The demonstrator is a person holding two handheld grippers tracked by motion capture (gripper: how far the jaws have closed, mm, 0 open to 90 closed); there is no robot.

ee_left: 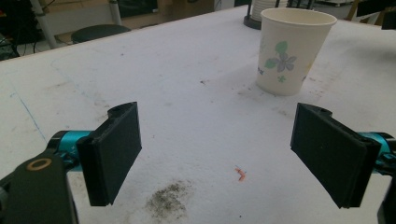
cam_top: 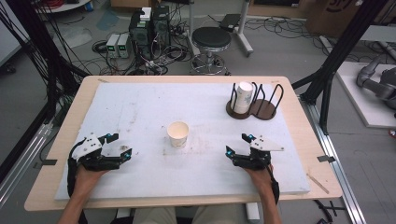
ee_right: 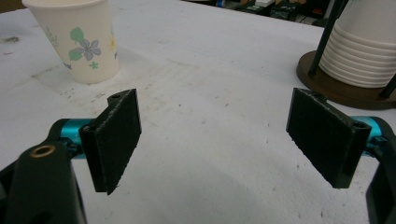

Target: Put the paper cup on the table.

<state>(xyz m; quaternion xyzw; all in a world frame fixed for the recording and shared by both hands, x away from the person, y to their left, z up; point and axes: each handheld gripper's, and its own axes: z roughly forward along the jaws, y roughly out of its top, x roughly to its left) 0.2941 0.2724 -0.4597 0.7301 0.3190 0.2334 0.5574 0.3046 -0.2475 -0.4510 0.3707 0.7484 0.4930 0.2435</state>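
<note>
A single paper cup [cam_top: 178, 133] with a flower print stands upright and empty in the middle of the white mat [cam_top: 140, 107]. In the left gripper view the cup [ee_left: 292, 49] is ahead and to the right; in the right gripper view the cup [ee_right: 79, 39] is ahead at the left. My left gripper [cam_top: 120, 146] rests on the mat at the near left, open, nothing between its jaws [ee_left: 217, 156]. My right gripper [cam_top: 237, 145] rests at the near right, also open and empty [ee_right: 212, 140]. A stack of white cups [cam_top: 243, 97] sits upside down in a dark wire holder [cam_top: 261, 109] at the far right.
The stack [ee_right: 364, 49] and its brown base [ee_right: 336, 91] lie ahead-right of my right gripper. The mat has a dark smudge [ee_left: 170, 199] and a small orange scrap [ee_left: 241, 174] near the left jaws. Behind the table stand a stool [cam_top: 211, 44] and computers [cam_top: 149, 30] with cables.
</note>
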